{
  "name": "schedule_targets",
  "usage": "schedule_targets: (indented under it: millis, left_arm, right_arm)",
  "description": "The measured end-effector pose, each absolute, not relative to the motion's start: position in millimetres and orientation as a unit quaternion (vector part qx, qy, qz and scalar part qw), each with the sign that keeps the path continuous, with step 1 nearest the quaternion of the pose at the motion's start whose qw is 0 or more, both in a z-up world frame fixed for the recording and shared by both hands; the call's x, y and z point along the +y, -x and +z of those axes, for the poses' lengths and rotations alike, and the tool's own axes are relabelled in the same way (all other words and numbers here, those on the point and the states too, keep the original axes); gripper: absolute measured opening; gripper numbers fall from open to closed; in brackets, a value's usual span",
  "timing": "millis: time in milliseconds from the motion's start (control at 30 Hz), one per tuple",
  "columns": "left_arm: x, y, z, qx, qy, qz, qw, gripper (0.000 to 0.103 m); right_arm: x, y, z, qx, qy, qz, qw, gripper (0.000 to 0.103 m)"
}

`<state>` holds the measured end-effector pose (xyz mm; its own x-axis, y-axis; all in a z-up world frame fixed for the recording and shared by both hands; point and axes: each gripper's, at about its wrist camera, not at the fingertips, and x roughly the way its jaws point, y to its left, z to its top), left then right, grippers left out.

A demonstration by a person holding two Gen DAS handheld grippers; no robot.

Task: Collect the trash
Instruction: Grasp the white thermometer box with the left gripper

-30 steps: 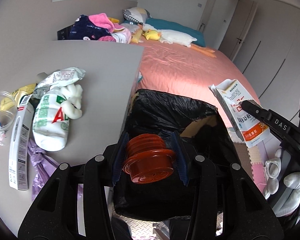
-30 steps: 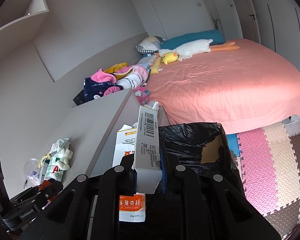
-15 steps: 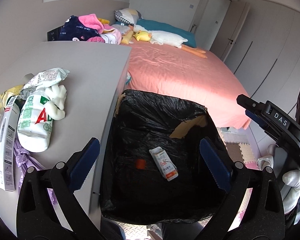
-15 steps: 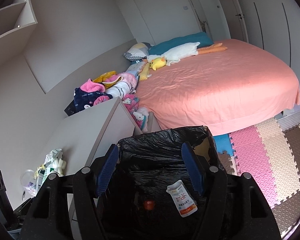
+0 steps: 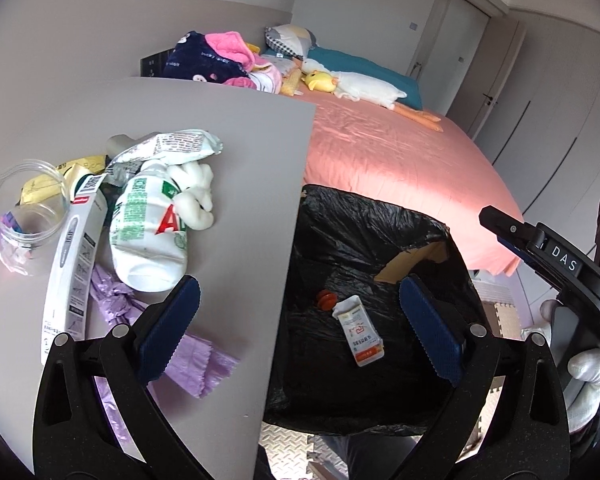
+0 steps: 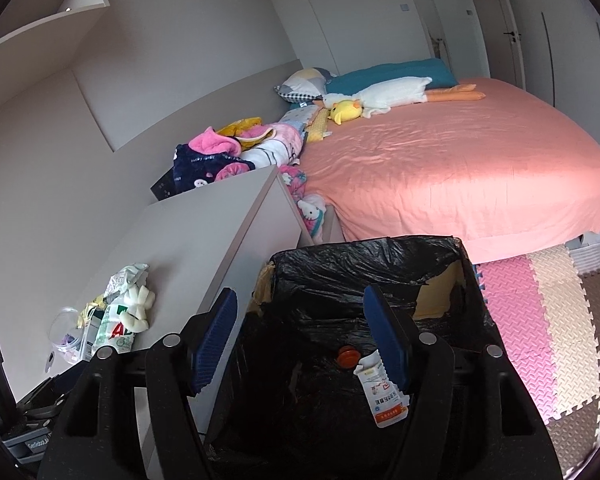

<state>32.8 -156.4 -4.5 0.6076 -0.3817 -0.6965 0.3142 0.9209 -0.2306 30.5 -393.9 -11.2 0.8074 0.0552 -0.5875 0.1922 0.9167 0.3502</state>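
Grey tabletop [image 5: 228, 152] fills the left of my left wrist view, with a bin lined in a black bag [image 5: 364, 240] pushed against its right edge and a pink bed [image 5: 400, 160] beyond.

Nearest me, my left gripper [image 5: 296, 332] hangs with its blue pads spread wide and nothing between them, one finger over the table edge, the other over the bin. My right gripper [image 6: 300, 340] is also wide apart and empty, above the bin mouth; in the left view it shows at 3 o'clock [image 5: 540, 244].

Down inside the bag lie a white carton with an orange band [image 5: 360, 336] and, touching its top end at 11 o'clock, a small red lid [image 5: 326, 300]. The right view shows the same carton [image 6: 382, 394] and lid [image 6: 348, 357], the carton partly behind my right finger.

On the table, at 9 o'clock from the left gripper, a crumpled purple bag [image 5: 196, 356] lies closest. Past it are a long white box [image 5: 76, 264] and a white and green pouch [image 5: 152, 236] beside it, with a white crumpled wad [image 5: 194, 196] resting on the pouch. A clear plastic cup [image 5: 28, 204] stands at the far left, a yellow wrapper [image 5: 56, 176] behind it, and a silvery printed packet [image 5: 172, 144] at the back of the pile.

Farthest off, a heap of clothes [image 5: 220, 60] sits behind the table, and a duck plush [image 6: 364, 100] lies on the bed
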Motion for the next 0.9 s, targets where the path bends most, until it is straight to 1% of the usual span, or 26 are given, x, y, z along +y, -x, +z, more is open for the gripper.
schedule_targets:
  millis: [400, 767, 833, 900]
  left_arm:
    - [-95.7, -33.7, -5.1, 0.392, 0.048, -0.135, 0.909, 0.097]
    - [-40.4, -40.9, -20.0, 0.403, 0.066, -0.072, 0.910, 0.096]
    - [-32.5, -44.7, -24.4, 0.409, 0.068, -0.056, 0.908, 0.092]
    - [-26.0, -49.0, -30.3, 0.419, 0.072, -0.048, 0.904, 0.084]
  right_arm:
    - [-340.1, -52.9, -19.3, 0.330, -0.180, 0.014, 0.926, 0.067]
    - [-297.6, -66.7, -25.7, 0.345, -0.162, 0.052, 0.923, 0.069]
    - [-290.6, -69.1, -28.1, 0.349, -0.160, 0.059, 0.921, 0.069]
    - [-283.5, -70.6, -30.2, 0.353, -0.156, 0.065, 0.920, 0.069]
